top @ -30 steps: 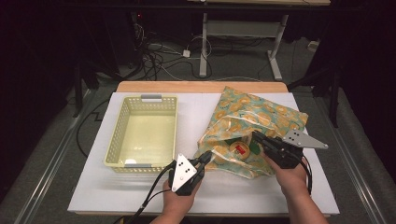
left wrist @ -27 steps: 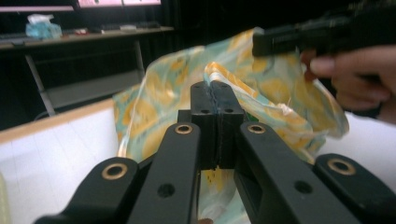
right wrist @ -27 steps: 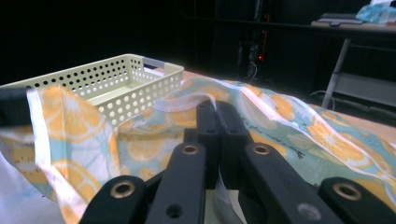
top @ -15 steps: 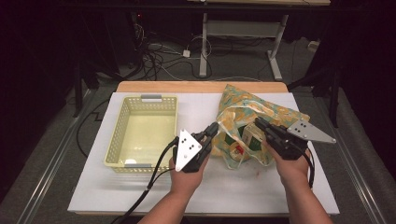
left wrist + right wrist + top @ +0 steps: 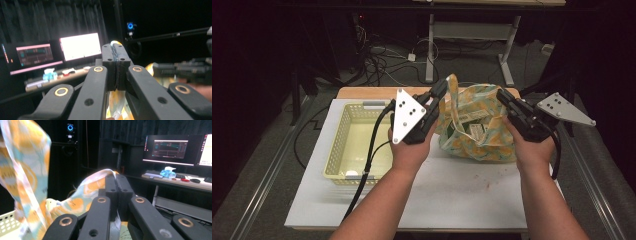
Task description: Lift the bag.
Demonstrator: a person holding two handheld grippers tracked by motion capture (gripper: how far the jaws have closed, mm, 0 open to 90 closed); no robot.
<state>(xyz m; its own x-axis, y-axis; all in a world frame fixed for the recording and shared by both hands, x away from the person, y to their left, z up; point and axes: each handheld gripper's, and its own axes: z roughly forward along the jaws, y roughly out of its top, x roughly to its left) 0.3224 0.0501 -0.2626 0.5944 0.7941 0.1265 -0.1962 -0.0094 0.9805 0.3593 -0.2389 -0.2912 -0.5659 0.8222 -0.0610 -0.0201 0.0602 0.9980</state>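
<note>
Bag (image 5: 477,127) of orange-and-teal patterned cloth hangs lifted over the white table (image 5: 452,195), just right of the yellow basket (image 5: 354,145). Left gripper (image 5: 443,87) and right gripper (image 5: 500,94) each have jaws clamped tight on its rim fabric. Keeping both hands level and spread should, I judge, hold the mouth open. What's inside is hard to read, perhaps a printed packet

Bright table, dark blurred surroundings
</note>
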